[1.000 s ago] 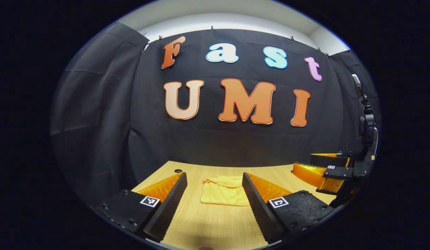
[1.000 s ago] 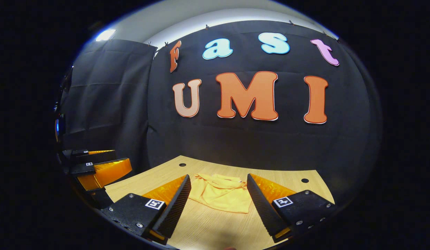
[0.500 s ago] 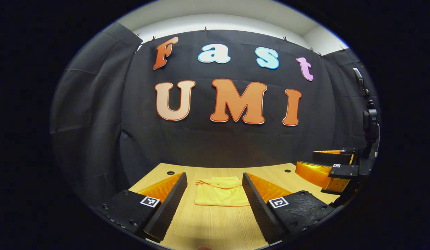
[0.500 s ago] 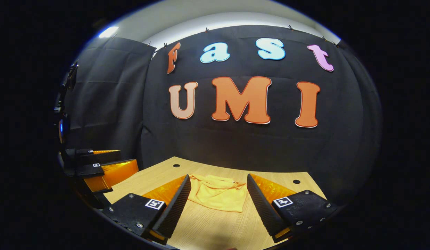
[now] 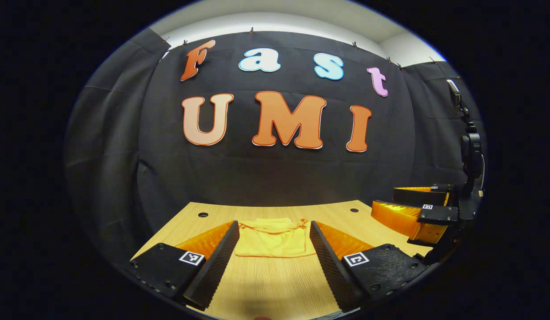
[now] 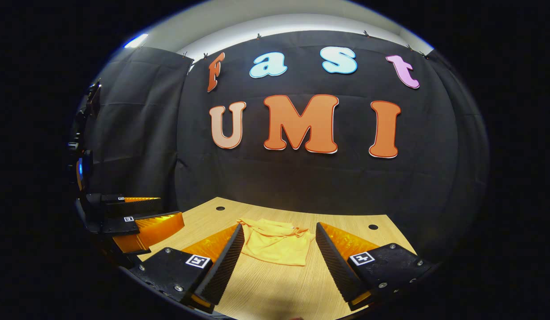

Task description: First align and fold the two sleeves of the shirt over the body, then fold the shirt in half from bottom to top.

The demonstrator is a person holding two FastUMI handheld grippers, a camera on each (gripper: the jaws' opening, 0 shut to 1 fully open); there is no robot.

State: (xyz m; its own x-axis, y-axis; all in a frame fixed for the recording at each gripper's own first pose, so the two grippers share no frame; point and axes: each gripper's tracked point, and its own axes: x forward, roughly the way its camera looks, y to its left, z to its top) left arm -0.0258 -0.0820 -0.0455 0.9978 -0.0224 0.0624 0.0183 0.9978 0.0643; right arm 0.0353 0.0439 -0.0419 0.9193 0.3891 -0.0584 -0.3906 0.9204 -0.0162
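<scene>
The yellow shirt is seen folded small on the wooden table, near the back wall. The left gripper is held wide open, with nothing in it. The right gripper is held wide open too, with nothing in it.

No readable text or nos. apart from the wall cloth. Small square black-and-white marker tags on left gripper and right gripper finger bases carry coded patterns, not words.
</scene>
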